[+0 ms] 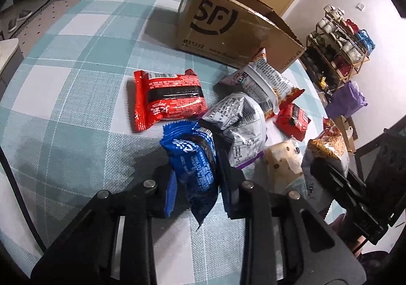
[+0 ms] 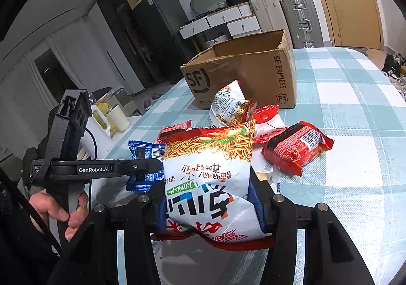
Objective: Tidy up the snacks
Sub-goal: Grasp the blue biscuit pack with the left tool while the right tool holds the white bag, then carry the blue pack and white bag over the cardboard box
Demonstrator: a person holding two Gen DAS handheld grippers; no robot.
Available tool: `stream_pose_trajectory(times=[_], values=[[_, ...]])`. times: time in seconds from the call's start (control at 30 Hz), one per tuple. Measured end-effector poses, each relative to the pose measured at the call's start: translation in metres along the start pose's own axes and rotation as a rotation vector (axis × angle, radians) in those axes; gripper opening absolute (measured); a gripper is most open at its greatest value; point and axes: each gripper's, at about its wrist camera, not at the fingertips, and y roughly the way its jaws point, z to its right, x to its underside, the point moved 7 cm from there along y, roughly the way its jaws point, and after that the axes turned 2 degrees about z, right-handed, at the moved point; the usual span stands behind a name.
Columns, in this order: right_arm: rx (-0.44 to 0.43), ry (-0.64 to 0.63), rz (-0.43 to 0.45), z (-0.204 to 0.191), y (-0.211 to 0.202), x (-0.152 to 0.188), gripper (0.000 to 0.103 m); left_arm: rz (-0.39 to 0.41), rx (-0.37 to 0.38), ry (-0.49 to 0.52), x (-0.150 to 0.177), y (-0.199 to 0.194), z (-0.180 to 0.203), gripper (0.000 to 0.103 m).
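My left gripper (image 1: 195,165) is shut on a blue snack packet (image 1: 192,158) and holds it just above the checked tablecloth (image 1: 76,82). My right gripper (image 2: 208,198) is shut on a white and red noodle-snack bag (image 2: 205,183), held upright; it also shows in the left wrist view (image 1: 327,150). An open SF Express cardboard box (image 1: 223,28) stands at the far side of the table, also in the right wrist view (image 2: 253,71). Loose snacks lie in front of it: a red packet (image 1: 167,99), a silver bag (image 1: 241,117) and a small red packet (image 2: 297,148).
A beige dotted pack (image 1: 281,160) lies between the two grippers. A shelf of cups (image 1: 340,46) and a purple bag (image 1: 347,99) stand beyond the table's right edge. Suitcases (image 2: 299,16), drawers and a door (image 2: 355,0) are behind the box.
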Motion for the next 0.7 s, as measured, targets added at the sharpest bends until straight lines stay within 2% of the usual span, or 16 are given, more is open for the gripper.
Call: stream_pose_trajectory(times=[0.4, 0.7], values=[[0.006, -0.011, -0.005, -0.003, 0.002, -0.002, 0.051, 0.003, 0.040, 0.028, 0.004, -0.006, 0.001, 0.021], [-0.015, -0.013, 0.015, -0.010, -0.003, -0.016, 0.051, 0.056, 0.046, 0.049, -0.009, -0.024, 0.002, 0.021]])
